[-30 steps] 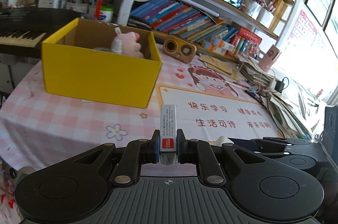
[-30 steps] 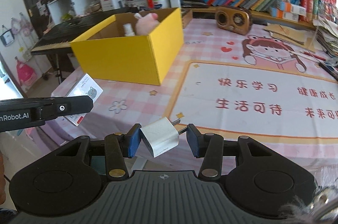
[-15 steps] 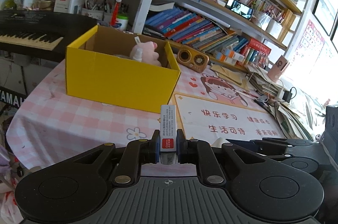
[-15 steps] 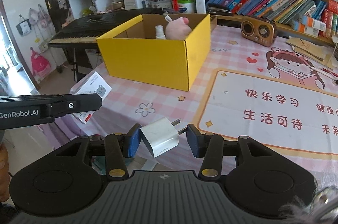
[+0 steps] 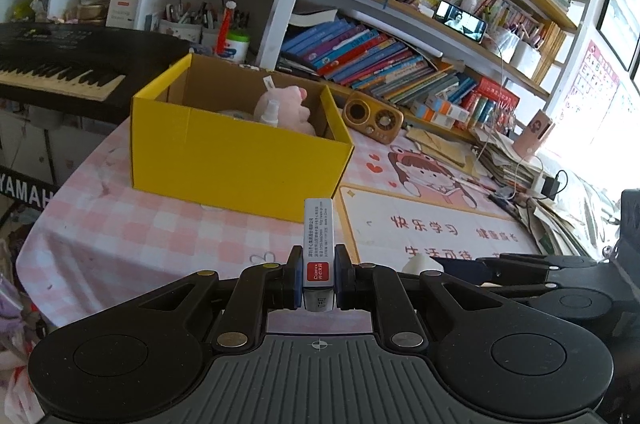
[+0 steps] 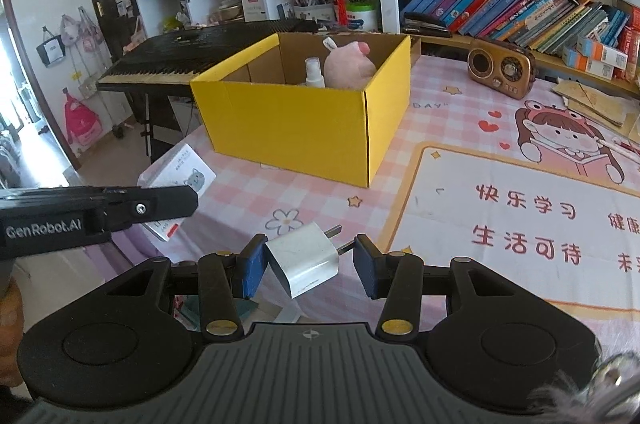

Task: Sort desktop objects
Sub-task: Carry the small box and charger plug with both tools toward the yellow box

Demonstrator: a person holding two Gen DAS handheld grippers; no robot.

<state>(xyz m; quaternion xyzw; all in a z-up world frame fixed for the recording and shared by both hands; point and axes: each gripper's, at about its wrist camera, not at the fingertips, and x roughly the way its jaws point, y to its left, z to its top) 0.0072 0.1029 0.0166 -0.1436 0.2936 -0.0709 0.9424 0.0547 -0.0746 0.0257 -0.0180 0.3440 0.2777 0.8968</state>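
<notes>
Keyboard (image 5: 52,75): I see it at far left, off the table's left edge, behind the box.
Table edge (image 5: 60,248): the pink checked cloth drops away on my left; bare cloth lies between that edge and the box.
Left claw (image 5: 318,274): I have it nearly closed, pads pressed on both narrow sides of a small flat packet (image 5: 318,238) that stands upright above the fingers, over the cloth.
Yellow box (image 5: 240,159): open-topped, ahead of both claws, on the cloth; its near wall faces me. A pink soft toy (image 5: 286,107) and a small spray bottle (image 5: 269,113) sit inside at the far right corner.
Open room: the strip of cloth between my claws and the box's near wall is bare, apart from flower prints.
Right claw (image 6: 308,262): part-closed on a white plug adapter (image 6: 302,260), held slantwise, left pad on its body, prongs toward the right pad.
Printed mat (image 6: 520,224): flat, right of the box, bare.
Radio (image 6: 502,73): behind the mat, near the bookshelf.
</notes>
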